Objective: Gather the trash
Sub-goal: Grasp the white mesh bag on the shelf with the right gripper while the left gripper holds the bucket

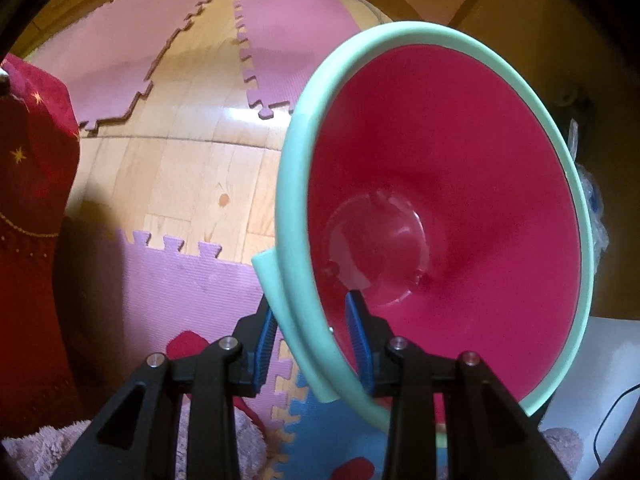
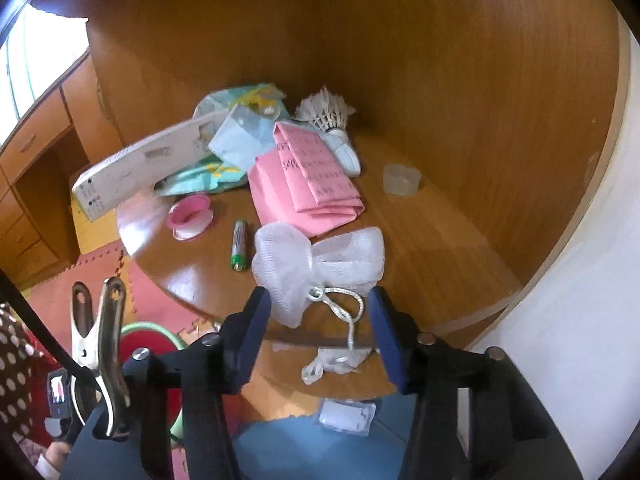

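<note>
Lying on the table [image 2: 420, 232], battery [image 2: 239, 245] points toward the camera.

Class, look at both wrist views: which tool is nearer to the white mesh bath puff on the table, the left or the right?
Right. The right tool frames the white mesh puff just ahead of its fingers, not gripping. The left tool is clamped on the red bucket's rim above the floor.

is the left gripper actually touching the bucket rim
Touching. In the left wrist view the left gripper has one blue pad on each side of the bucket's mint rim, clamping the wall between them.
</note>
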A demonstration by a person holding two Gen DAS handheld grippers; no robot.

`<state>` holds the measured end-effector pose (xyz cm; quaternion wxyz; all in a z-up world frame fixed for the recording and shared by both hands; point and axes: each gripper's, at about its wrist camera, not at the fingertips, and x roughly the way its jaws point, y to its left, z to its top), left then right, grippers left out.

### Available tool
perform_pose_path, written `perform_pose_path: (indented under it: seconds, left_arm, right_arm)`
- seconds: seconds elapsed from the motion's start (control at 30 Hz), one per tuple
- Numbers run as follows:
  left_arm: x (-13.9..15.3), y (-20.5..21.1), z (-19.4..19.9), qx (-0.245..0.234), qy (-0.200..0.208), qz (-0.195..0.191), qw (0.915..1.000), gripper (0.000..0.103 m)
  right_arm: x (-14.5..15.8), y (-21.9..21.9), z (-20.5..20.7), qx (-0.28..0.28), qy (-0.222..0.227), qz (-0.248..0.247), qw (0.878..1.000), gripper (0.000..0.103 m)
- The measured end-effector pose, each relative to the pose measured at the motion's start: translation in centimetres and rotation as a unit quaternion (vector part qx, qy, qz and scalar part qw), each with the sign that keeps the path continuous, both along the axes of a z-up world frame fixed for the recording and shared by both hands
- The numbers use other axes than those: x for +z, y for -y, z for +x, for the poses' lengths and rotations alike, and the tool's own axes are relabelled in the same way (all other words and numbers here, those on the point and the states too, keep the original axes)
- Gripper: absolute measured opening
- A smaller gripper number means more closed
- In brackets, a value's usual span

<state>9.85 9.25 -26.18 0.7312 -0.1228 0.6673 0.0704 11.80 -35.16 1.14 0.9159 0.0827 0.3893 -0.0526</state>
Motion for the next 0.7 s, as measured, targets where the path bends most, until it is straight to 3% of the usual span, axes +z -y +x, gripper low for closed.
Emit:
perform_pose_path:
  seconds: [0.13, 0.27, 0.33, 0.5, 0.63, 0.7]
  left_arm:
    - [0.0, 0.1, 0.4, -0.009, -0.017, -0.001, 0.9998, 0.036]
    - [-0.3, 0.3, 0.6, -0.031, -0.043, 0.002, 0.9986, 0.036]
    - [-0.3, 0.2, 0.6, -0.032, -0.039, -0.002, 0.9987, 0.036]
    - [-0.2, -0.3, 0.1, -0.018, -0.012, -0.014, 0.9997, 0.036]
    - [-0.1, -0.3, 0.0, -0.024, -0.015, -0.012, 0.9995, 0.036]
    - [-0.1, -0.4, 0.1, -0.025, -0.01, -0.012, 0.9996, 0.036]
  right_arm:
    - [-0.1, 0.5, 0.4, -0.009, 0.009, 0.018, 1.0, 0.044]
    - [-0.1, 0.3, 0.5, -0.011, 0.013, 0.004, 1.0, 0.031]
    - [-0.2, 0.4, 0.5, -0.016, 0.013, 0.0, 1.0, 0.026]
    - [0.0, 0.6, 0.0, -0.012, 0.015, 0.026, 0.999, 0.027]
    - [0.9, -0.2, -0.5, -0.019, 0.032, -0.015, 0.999, 0.062]
    - [1.3, -0.6, -0.4, -0.018, 0.038, -0.036, 0.998, 0.064]
